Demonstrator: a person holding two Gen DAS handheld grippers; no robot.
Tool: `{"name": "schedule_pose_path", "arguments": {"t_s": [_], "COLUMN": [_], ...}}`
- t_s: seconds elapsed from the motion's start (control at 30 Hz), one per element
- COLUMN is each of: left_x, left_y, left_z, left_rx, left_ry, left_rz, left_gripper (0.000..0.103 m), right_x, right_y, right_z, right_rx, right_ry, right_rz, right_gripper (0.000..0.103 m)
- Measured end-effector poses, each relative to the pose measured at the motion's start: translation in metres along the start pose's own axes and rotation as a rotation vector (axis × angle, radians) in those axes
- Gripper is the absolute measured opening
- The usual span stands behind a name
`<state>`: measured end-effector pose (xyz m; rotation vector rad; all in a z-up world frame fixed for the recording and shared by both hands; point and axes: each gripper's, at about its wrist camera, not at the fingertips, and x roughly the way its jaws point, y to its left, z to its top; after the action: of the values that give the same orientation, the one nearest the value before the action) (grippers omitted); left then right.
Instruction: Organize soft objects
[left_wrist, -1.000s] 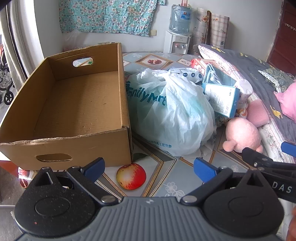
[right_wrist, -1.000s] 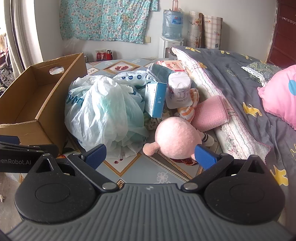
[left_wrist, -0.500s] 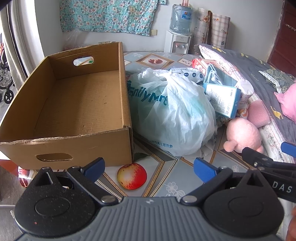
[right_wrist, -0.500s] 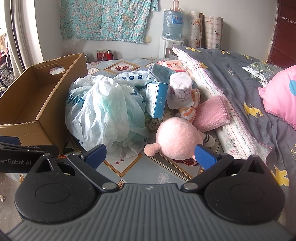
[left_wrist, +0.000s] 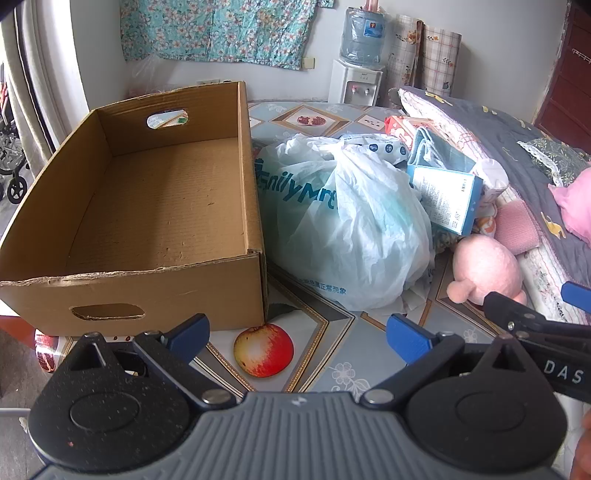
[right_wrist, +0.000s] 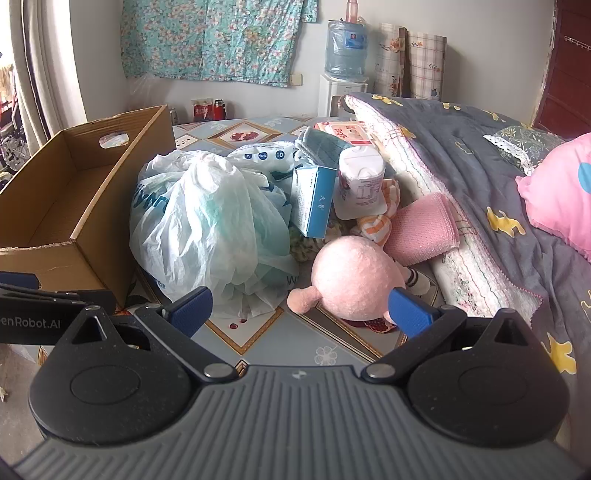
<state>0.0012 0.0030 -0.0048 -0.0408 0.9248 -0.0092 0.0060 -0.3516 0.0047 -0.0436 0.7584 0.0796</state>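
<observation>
Your right gripper (right_wrist: 300, 307): spread wide, empty, has crept nearer the pink plush (right_wrist: 356, 277) at lower centre. Left gripper (left_wrist: 297, 330): wide, empty. Cardboard box (left_wrist: 140, 206), upper left: unfilled; sorting not begun.

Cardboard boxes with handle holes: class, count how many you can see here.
1. The cardboard box sits open at the left, beside the plastic bag; nothing shows inside it. Others may lie hidden behind the pile.

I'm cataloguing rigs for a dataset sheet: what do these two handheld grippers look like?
Both match: a ribbed grey body, black speckled rounded pivot housings with silver pins, black linkage arms, blue finger pads. The left gripper shows "enRobot.AI" in white on its side; the right gripper shows "DAS". No cables visible.
</observation>
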Motion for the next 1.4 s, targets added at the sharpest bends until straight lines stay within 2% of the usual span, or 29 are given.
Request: {"name": "schedule_pose_path", "arguments": {"t_s": [0.6,0.9,1.17,1.4], "left_x": [0.005,0.008,0.016,0.028], "left_y": [0.0,-0.014,-0.045,-0.074], "left_z": [-0.002,-0.008,-0.015,-0.009], "left_rx": [-0.002,0.039,0.144,0.202], "left_ry": [0.022,0.024,-0.005,-0.08], "left_rz": [0.004,-0.003,-0.117,-0.229], "left_gripper": [0.102,0.102,0.102,0.102], "right_x": [0.008,0.006,0.003,0.009], "right_y": [-0.002,-0.023,-0.063,-0.109], "right_z": [-0.002,-0.01,-0.021,-0.014], "right_rx": [0.006,0.03,0.034,0.154], "right_ry": [0.014,0.001,-0.022,-0.052], "right_rz": [0.002,-0.01,0.004,0.049], "right_gripper": [0.102,0.102,0.102,0.102]}}
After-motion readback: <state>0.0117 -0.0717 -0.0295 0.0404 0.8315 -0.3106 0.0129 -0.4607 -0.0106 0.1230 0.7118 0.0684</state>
